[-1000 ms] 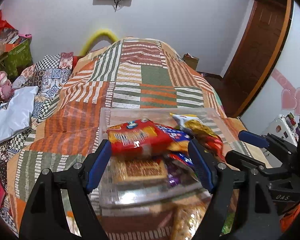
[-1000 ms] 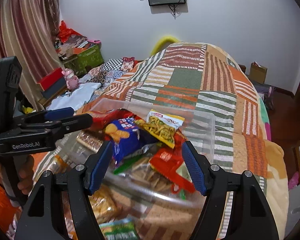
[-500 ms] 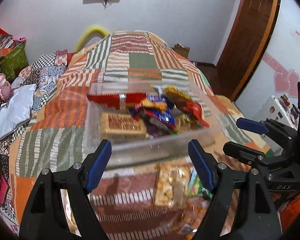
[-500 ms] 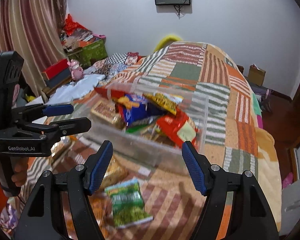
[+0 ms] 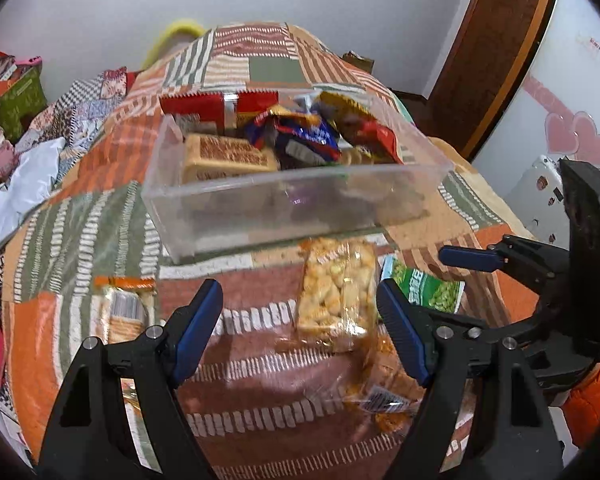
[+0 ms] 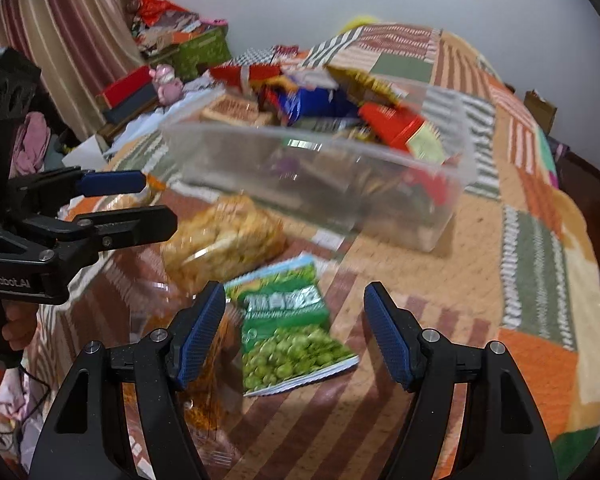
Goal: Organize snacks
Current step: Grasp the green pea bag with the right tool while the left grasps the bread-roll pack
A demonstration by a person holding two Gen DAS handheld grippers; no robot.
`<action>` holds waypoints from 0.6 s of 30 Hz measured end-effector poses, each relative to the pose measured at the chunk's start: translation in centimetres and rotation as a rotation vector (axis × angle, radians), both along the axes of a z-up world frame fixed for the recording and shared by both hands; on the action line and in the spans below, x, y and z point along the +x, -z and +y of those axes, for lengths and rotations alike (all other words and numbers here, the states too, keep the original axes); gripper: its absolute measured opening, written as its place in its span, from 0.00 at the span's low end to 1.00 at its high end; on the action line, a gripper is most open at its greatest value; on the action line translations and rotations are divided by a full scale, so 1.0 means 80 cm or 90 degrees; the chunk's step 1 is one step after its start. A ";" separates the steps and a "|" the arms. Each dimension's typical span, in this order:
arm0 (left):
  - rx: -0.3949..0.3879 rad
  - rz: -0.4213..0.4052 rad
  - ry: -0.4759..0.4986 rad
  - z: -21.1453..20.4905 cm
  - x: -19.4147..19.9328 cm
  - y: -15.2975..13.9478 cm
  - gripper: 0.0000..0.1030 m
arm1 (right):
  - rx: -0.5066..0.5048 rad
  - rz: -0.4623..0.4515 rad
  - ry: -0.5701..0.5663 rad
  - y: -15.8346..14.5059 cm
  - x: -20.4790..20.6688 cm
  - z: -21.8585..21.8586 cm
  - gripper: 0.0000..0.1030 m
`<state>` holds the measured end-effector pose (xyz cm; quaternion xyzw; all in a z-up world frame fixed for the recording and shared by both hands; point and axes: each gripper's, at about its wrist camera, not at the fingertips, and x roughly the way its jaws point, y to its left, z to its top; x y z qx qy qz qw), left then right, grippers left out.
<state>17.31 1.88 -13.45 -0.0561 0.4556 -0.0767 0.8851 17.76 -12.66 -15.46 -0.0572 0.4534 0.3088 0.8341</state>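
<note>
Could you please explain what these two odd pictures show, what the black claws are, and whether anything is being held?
A person holds a two-finger gripper in each hand, and a fisheye camera on each looks forward along its fingers. In the left camera's picture the left gripper fills the bottom, open and empty, with the other gripper at the right edge. In the right camera's picture the right gripper is likewise open and empty.

On the patchwork bedspread stands a clear plastic bin already full of snack packets. Still loose in front of it lie a clear bag of yellow puffs, a green pea packet and a cracker packet. Nothing is held.
</note>
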 end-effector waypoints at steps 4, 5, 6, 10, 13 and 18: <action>-0.007 0.011 0.009 -0.008 0.003 0.011 0.77 | -0.006 0.012 -0.008 0.013 0.001 0.004 0.67; -0.008 0.013 0.012 -0.009 0.005 0.013 0.77 | 0.001 0.017 -0.004 0.015 0.004 0.002 0.67; -0.009 0.016 0.014 -0.011 0.007 0.016 0.77 | 0.004 0.021 -0.002 0.016 0.006 0.000 0.67; -0.012 0.027 0.023 -0.020 0.013 0.026 0.77 | 0.007 0.028 0.008 0.020 0.014 -0.007 0.52; -0.015 0.032 0.030 -0.028 0.020 0.032 0.77 | -0.004 0.015 0.005 0.019 0.011 -0.010 0.46; -0.013 0.028 0.043 -0.043 0.029 0.041 0.67 | 0.009 0.016 0.017 0.016 0.008 -0.023 0.42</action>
